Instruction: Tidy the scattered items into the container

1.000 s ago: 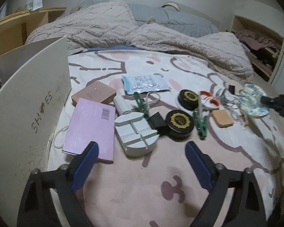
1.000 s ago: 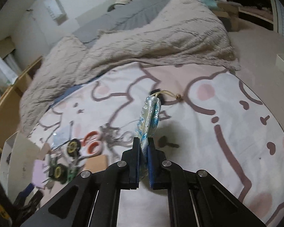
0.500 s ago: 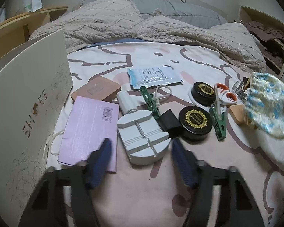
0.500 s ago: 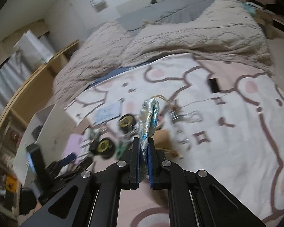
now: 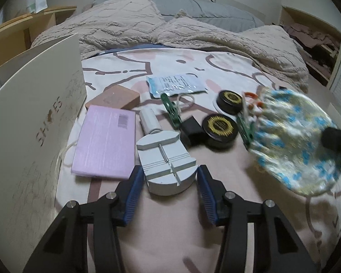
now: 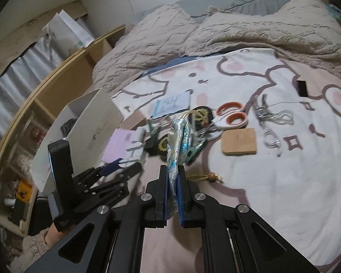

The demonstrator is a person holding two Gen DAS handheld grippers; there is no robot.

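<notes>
Now left gripper [image 5: 170, 177] jaws, just closing, pinch the grey tool [image 5: 167, 161] beside the box [image 5: 29, 122]; right gripper [image 6: 172, 190] jaws clamp the pouch [image 6: 178, 143].

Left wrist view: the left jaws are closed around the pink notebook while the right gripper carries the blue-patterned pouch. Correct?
Not quite. In the left wrist view the left gripper has its jaws on either side of the grey watch-link tool, not the pink notebook lying beside it. The right gripper does carry the blue-patterned pouch.
</notes>
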